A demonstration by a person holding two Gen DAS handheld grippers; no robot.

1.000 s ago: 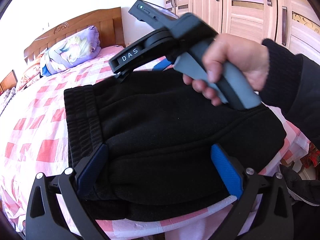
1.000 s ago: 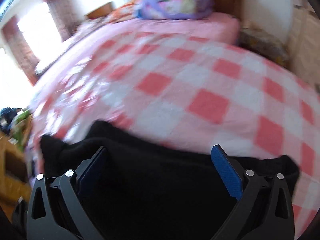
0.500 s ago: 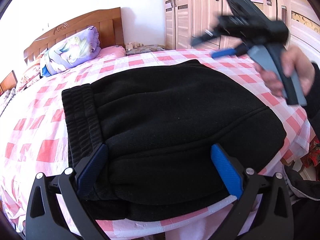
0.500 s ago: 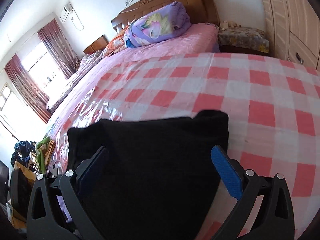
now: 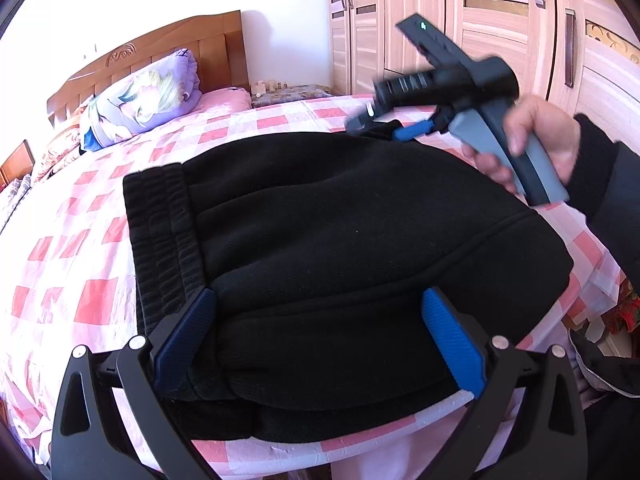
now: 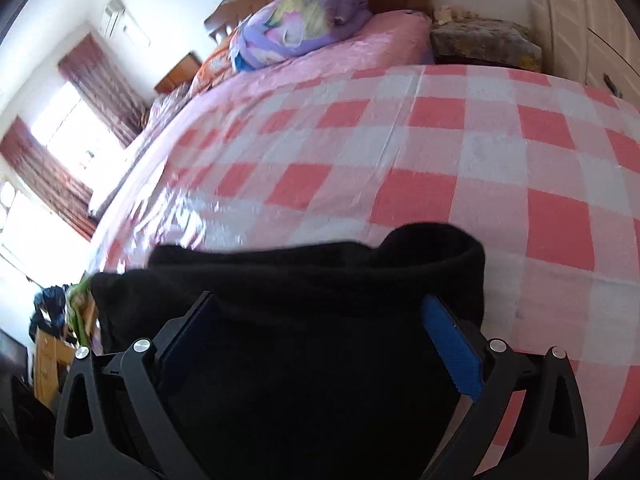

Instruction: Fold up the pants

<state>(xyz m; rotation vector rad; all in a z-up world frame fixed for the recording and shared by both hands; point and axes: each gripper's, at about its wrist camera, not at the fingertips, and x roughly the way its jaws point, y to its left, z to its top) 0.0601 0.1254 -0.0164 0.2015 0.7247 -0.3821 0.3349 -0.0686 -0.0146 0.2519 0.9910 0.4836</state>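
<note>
Bedroom, pink checked bedspread (image 5: pixel 92 248). Black pants (image 5: pixel 340 240) sit folded at its near edge. Our left gripper (image 5: pixel 320 336) hovers spread over them, grasping nothing. Our right gripper (image 6: pixel 320 344), also spread, has swung back down to the pants' far corner. Likely final tidying.

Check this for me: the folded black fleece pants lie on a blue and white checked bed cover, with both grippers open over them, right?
Not quite: the left wrist view shows the black fleece pants on a pink and white checked bed cover, not blue. The left gripper and right gripper are open.
</note>
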